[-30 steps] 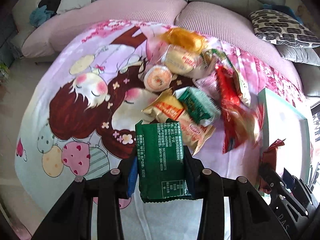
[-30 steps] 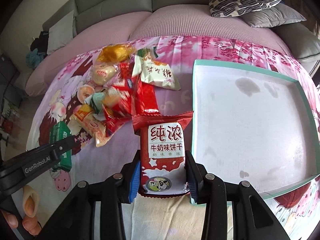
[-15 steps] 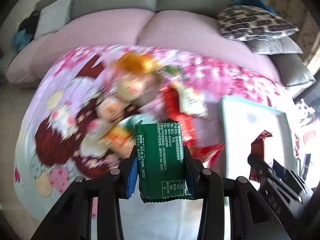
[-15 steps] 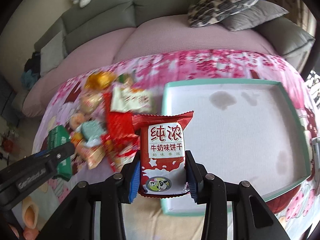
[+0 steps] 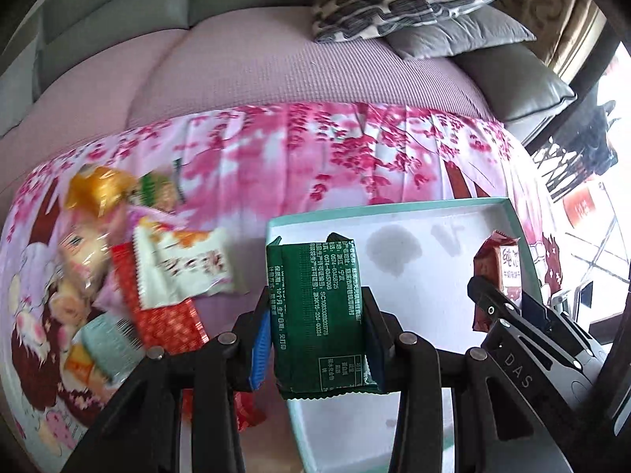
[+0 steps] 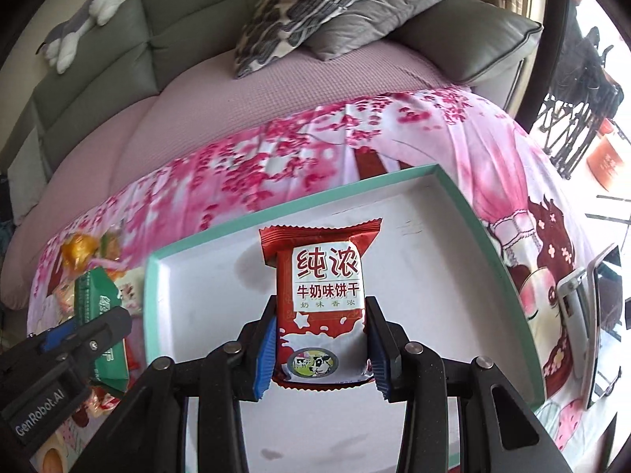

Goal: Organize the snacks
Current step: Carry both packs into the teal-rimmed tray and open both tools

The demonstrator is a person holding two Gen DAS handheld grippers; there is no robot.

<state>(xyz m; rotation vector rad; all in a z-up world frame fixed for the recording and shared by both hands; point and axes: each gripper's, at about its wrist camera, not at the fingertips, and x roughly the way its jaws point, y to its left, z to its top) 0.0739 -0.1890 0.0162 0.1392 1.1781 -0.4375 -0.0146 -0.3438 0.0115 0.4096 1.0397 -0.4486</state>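
I am holding the green packet (image 5: 319, 315) tightly in my left tool (image 5: 317, 335), above the near-left corner of the teal-rimmed box (image 5: 386, 209). My right tool (image 6: 321, 339) is gripping the red milk biscuit packet (image 6: 321, 295) over the white box floor. The other snacks (image 5: 157, 276) are lying in a pile on the pink cartoon cloth (image 5: 315, 149), left of the box.

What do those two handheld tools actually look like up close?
Both look alike: matte black linkage arms joined by round silver rivets, ending in two fingers faced with ribbed blue pads. Seen from the side, the left tool carries white "GenRobot.AI" lettering, and the right tool reads "DAS". No cables or sleeves show in either view.
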